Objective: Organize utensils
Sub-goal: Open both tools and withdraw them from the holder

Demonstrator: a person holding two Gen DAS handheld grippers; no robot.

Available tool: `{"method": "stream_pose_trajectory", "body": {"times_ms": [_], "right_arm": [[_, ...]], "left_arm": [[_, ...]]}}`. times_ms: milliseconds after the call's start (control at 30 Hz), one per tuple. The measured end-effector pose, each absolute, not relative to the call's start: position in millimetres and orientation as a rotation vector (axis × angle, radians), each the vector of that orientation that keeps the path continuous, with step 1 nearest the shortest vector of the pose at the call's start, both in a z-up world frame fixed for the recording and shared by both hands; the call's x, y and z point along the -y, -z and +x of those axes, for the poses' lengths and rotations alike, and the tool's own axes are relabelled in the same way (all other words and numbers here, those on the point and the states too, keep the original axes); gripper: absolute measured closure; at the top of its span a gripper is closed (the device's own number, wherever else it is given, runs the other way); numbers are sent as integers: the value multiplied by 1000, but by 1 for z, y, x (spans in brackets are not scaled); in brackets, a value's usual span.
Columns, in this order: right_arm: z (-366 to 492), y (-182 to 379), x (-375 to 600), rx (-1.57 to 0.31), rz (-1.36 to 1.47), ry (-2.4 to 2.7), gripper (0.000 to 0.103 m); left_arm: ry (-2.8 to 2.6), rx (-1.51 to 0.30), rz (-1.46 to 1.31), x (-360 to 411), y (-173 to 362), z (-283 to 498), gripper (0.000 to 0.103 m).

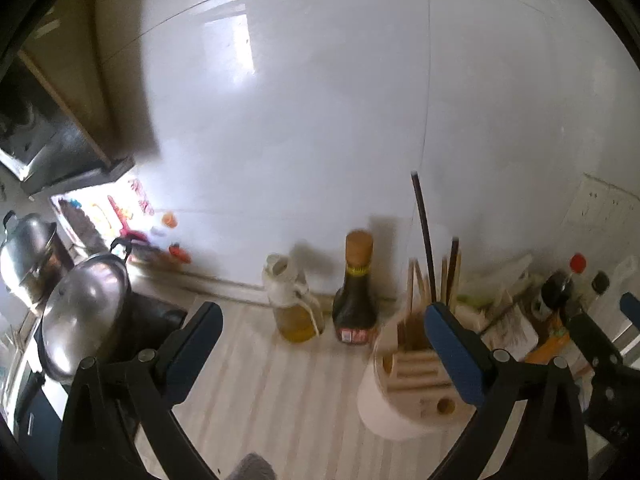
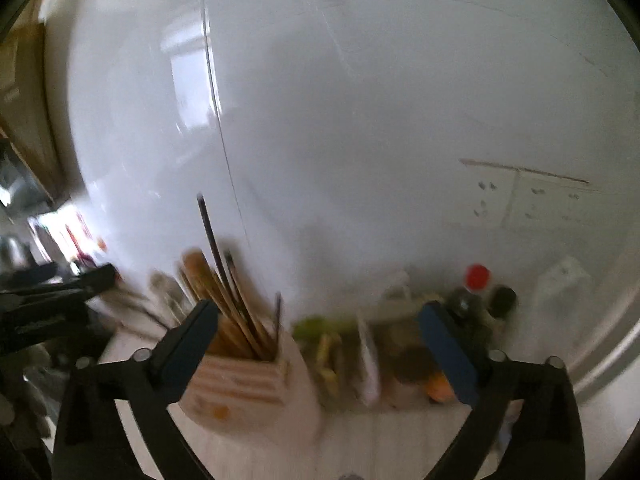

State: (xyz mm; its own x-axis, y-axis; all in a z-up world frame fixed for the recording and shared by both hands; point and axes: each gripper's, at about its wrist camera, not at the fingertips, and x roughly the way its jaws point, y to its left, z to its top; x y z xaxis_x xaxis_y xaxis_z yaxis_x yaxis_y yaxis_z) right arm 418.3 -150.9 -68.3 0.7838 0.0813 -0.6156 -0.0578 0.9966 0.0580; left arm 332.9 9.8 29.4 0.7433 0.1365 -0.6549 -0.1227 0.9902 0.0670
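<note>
A white utensil holder (image 1: 412, 392) with a slotted wooden top stands on the pale counter, just inside the right finger of my left gripper (image 1: 324, 312). Several wooden and dark chopsticks (image 1: 425, 240) stand upright in it. My left gripper is open with nothing between its fingers. In the blurred right wrist view the same holder (image 2: 240, 384) and chopsticks (image 2: 224, 292) sit behind the left finger of my right gripper (image 2: 319, 307). That gripper is also open and holds nothing. It also shows at the right edge of the left wrist view, where one of its fingers (image 1: 592, 332) is visible.
An oil bottle (image 1: 294, 304) and a dark sauce bottle (image 1: 356, 300) stand by the white tiled wall. Two steel pots (image 1: 84, 308) sit on the stove at left. Packets (image 2: 368, 360) and red-capped condiment bottles (image 2: 476, 276) crowd the right. Wall sockets (image 2: 532, 200) are above them.
</note>
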Motion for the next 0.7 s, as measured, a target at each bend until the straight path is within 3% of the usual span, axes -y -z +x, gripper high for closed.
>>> {"method": "stream_pose_trajectory", "body": {"times_ms": [267,700], "right_arm": [[380,83,159,-715,-21,-19,0],[277,34,169,-622,-31,30,0]], "left_arm": [[-153,-726,6,0,-21,285,0],[-118,-637,24,11,-55,175,0]]}}
